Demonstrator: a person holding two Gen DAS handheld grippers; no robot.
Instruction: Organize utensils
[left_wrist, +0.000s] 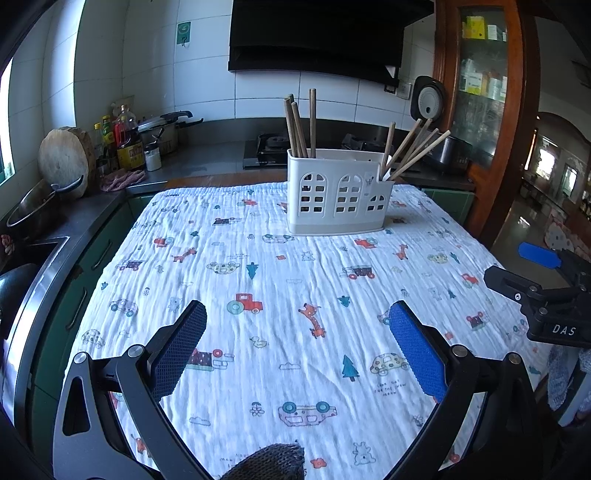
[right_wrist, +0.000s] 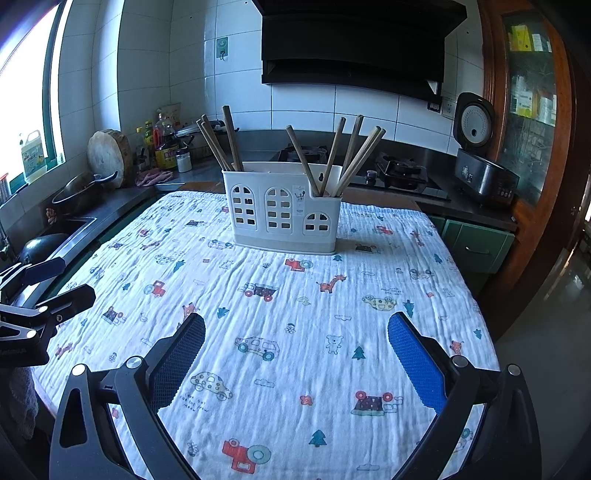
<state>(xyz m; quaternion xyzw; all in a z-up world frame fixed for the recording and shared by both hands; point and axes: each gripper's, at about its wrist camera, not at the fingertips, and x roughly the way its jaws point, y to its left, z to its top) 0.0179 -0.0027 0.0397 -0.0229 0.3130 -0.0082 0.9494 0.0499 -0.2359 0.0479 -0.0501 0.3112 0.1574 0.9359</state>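
A white utensil holder (left_wrist: 338, 192) with window cut-outs stands at the far end of the table; it also shows in the right wrist view (right_wrist: 284, 208). Dark brown chopsticks (left_wrist: 300, 123) stand in its left compartment and lighter chopsticks (left_wrist: 415, 149) lean in its right one, seen too in the right wrist view (right_wrist: 219, 138) (right_wrist: 347, 155). My left gripper (left_wrist: 297, 323) is open and empty above the near part of the cloth. My right gripper (right_wrist: 295, 332) is open and empty, also near the front; it shows at the right edge of the left wrist view (left_wrist: 546, 291).
A white cloth (left_wrist: 258, 280) printed with cars and animals covers the table. Behind it runs a dark counter with a gas hob (right_wrist: 399, 173), a rice cooker (right_wrist: 480, 166), bottles (left_wrist: 127, 140) and a round cutting board (left_wrist: 64, 157). A sink with a pan (left_wrist: 33, 206) lies left.
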